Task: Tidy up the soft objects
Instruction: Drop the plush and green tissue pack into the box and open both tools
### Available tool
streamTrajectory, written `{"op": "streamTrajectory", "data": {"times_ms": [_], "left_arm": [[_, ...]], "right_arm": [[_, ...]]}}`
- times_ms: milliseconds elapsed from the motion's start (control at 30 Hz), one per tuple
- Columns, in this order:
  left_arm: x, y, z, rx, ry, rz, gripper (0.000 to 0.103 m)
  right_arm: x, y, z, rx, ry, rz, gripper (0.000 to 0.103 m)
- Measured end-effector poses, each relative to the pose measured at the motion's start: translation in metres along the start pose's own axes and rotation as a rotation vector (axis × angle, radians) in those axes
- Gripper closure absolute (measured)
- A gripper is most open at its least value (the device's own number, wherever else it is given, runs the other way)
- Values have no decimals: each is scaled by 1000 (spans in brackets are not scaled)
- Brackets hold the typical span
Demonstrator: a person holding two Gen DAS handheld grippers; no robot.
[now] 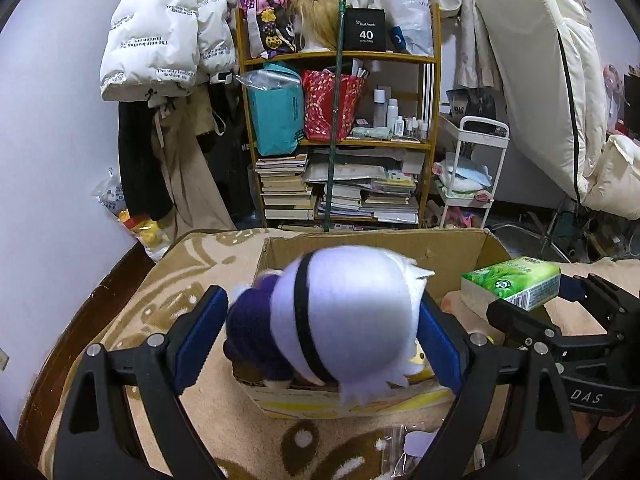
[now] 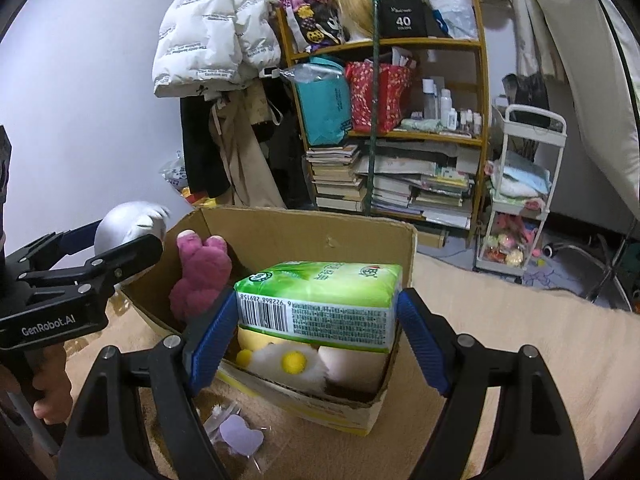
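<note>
My left gripper [image 1: 320, 300] is shut on a plush doll [image 1: 352, 312] with white hair and a purple body, held over the near-left part of an open cardboard box [image 1: 360, 248]. In the right wrist view, my right gripper [image 2: 318, 296] is shut on a green tissue pack [image 2: 320, 300] above the box [image 2: 304, 236]. Inside the box lie a pink plush [image 2: 200, 272] and a white-and-yellow flower plush [image 2: 288, 360]. Each gripper shows in the other view: the left gripper [image 2: 128, 232] with the doll [image 2: 128, 224], and the tissue pack [image 1: 512, 280] at the right.
The box sits on a beige patterned blanket [image 1: 192, 280]. A small clear bag with a purple item [image 2: 236, 432] lies in front of it. Behind stand a wooden shelf of books and bags [image 1: 340, 128], a white cart [image 2: 520, 200] and hanging coats [image 1: 160, 40].
</note>
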State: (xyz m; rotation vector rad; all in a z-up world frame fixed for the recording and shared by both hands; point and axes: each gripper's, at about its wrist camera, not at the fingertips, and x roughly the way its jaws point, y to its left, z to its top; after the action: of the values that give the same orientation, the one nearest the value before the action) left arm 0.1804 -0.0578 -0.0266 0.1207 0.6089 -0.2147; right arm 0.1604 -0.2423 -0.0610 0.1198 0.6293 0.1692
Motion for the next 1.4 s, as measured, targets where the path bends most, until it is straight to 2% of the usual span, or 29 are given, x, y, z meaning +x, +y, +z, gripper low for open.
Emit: {"op": "streamTrajectory", "data": {"times_ms": [167, 233, 300, 467, 600, 900, 1167, 1400], "left_arm": [[3, -4, -4, 24, 37, 2, 13], [2, -5, -6, 34, 46, 5, 12], [0, -6, -6, 40, 47, 8, 8], [-9, -6, -4, 47, 31, 16, 6], [-14, -4, -3, 29, 19, -12, 5], [-13, -2, -3, 9, 34, -17, 5], [-22, 5, -4, 8, 60, 8, 5], [-39, 11, -18, -13, 138, -3, 5]], "right_arm": [[-2, 0, -1, 1, 17, 6, 16], [-3, 0, -1, 2, 14, 6, 10], [-6, 1, -3, 3, 7, 9, 8], [-12, 9, -5, -21, 12, -4, 7], [-19, 15, -8, -38, 15, -8, 5], [-29, 24, -10, -67, 14, -20, 5], [-39, 18, -23, -10, 48, -27, 5], [-61, 17, -34, 42, 80, -44, 5]]}}
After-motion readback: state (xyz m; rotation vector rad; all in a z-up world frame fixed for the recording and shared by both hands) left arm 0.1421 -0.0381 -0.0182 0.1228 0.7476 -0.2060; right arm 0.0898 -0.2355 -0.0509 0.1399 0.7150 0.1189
